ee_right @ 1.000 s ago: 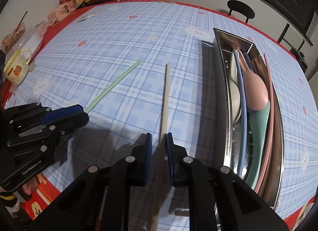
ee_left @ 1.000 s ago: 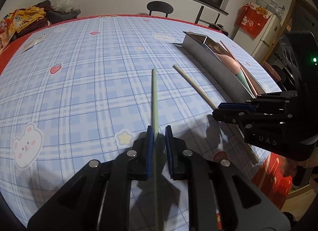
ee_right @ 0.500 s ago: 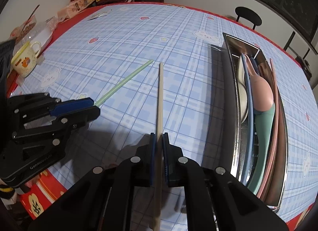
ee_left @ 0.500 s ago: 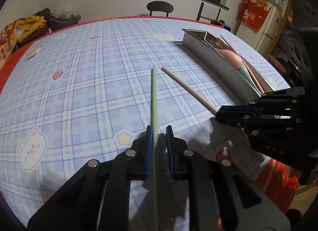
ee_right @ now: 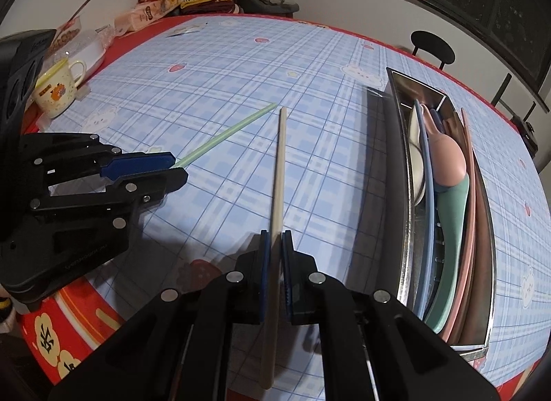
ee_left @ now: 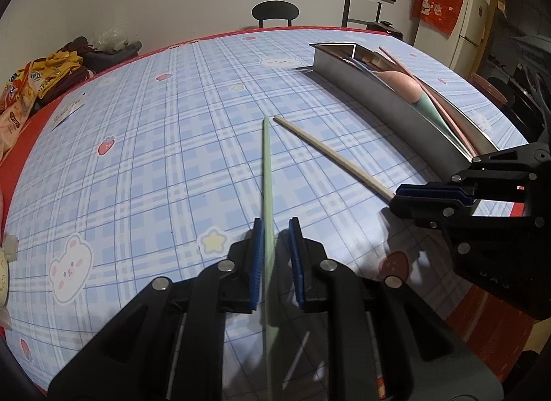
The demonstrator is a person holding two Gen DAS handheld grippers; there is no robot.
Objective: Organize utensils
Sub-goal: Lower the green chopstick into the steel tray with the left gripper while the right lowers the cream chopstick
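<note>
Since a second ago, your right gripper (ee_right: 274, 239) has been closing up and is now clamping the beige chopstick (ee_right: 279, 173), and the two far tips have swung nearly together. Your left gripper (ee_left: 275, 228) is closing on the green chopstick (ee_left: 266, 166), which is running between its blue pads (ee_left: 257, 256); it is lying against the left pad, while a narrow gap is showing at the right one.

Both chopsticks are pointing away from you over the checked tablecloth (ee_left: 155, 160), their near ends passing back through the jaws. You are handling two chopsticks, one in each gripper, with the green one on the left and the beige one on the right.

To the right, one long steel tray (ee_right: 399, 173) is lying on the tablecloth. It is holding a pink-and-teal spoon (ee_right: 449, 166), a white spoon (ee_right: 415, 156), a blue utensil (ee_right: 427, 173) and pink and brown pieces along its far side; how many of those I cannot tell.

At the far left, one yellow-rimmed mug (ee_right: 56, 89) is standing near snack packets (ee_right: 155, 1).
</note>
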